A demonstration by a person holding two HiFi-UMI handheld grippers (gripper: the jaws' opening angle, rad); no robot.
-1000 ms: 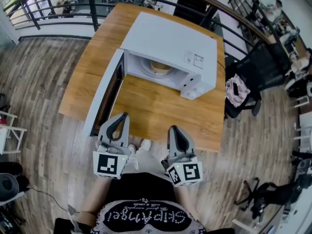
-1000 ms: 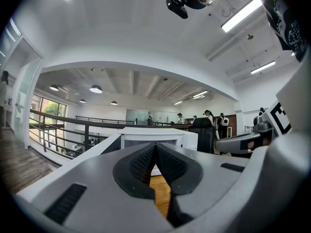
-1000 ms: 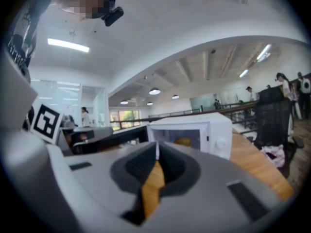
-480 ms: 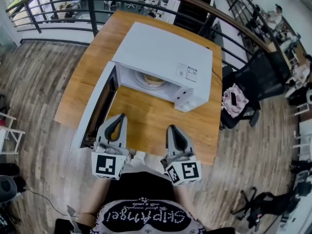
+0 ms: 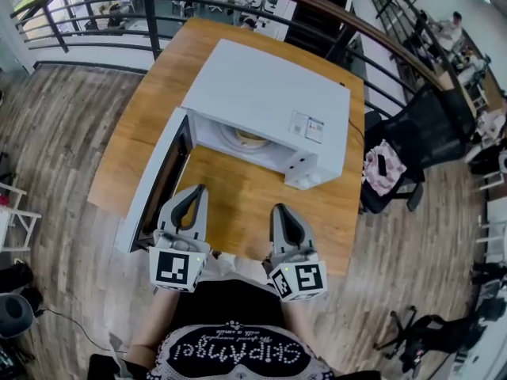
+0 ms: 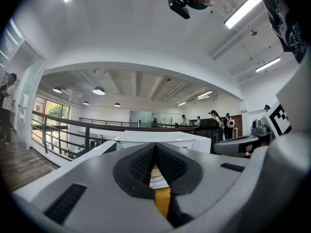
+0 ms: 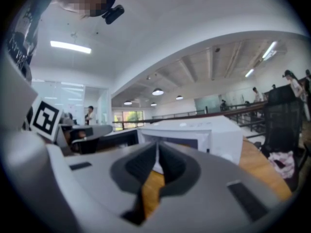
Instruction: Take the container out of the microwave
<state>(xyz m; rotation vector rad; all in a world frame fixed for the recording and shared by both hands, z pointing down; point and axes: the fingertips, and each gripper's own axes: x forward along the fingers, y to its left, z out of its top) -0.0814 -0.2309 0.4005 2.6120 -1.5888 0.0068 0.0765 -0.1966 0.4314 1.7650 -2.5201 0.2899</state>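
Observation:
A white microwave (image 5: pixel 265 101) stands on the wooden table (image 5: pixel 238 200) with its door (image 5: pixel 154 184) swung open to the left. Inside, a pale round container (image 5: pixel 252 138) sits on the turntable. My left gripper (image 5: pixel 196 190) is shut and empty, held over the table's front edge just right of the open door. Beside it, my right gripper (image 5: pixel 282 209) is also shut with nothing in it. Both point level at the microwave's opening, well short of it. In the left gripper view the closed left gripper (image 6: pixel 155 145) frames the microwave (image 6: pixel 146 137); the right gripper (image 7: pixel 158 145) frames the microwave (image 7: pixel 194 130).
The open door juts past the table's front left edge. A black chair (image 5: pixel 412 133) with a pink cloth (image 5: pixel 383 165) stands at the table's right side. A dark railing (image 5: pixel 150 6) runs behind the table. A white chair (image 5: pixel 12 216) is at far left.
The table's front edge and the microwave have drawn nearer to both grippers. The jaws of both stayed shut and empty.

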